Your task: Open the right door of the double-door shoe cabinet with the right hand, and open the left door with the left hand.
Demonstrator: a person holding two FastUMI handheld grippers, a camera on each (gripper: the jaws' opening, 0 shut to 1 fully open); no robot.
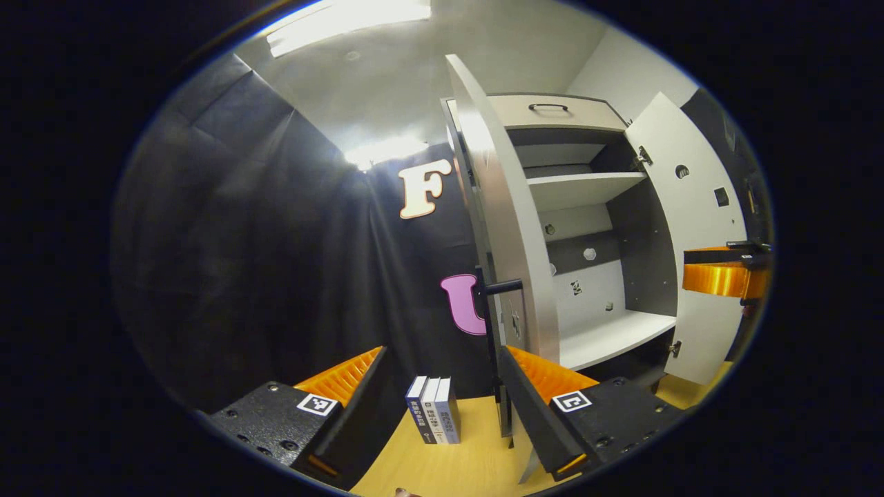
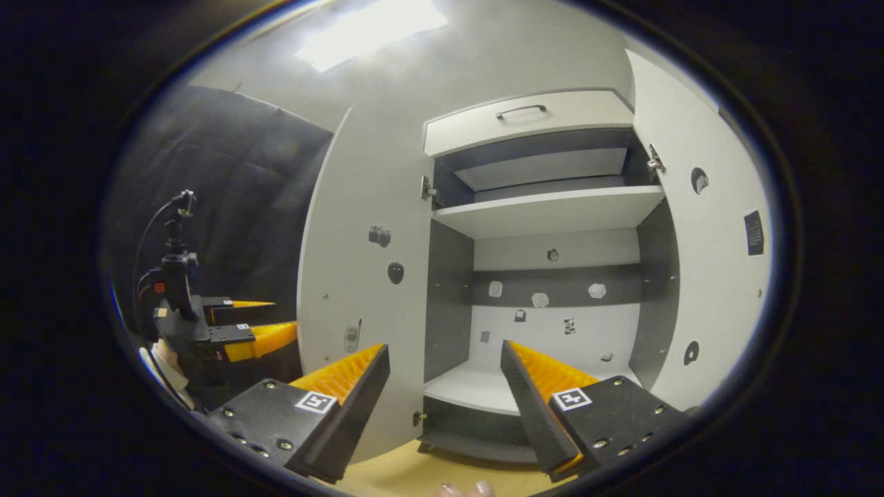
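White panels of the shoe cabinet (image 2: 552, 276) are swung wide: left door (image 2: 359, 276) and right door (image 2: 711, 262) both open. Left gripper (image 1: 442, 407) and right gripper (image 2: 445, 400) are held apart, apparently gripping nothing.

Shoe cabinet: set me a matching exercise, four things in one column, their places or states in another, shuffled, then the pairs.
Things:
1. left door
2. drawer
3. books
4. left tongs

States:
A. closed, at the top of the cabinet
B. open, gripping nothing
C. standing upright on the floor
D. swung wide open

Pairs: 1-D, 2-A, 3-C, 4-B
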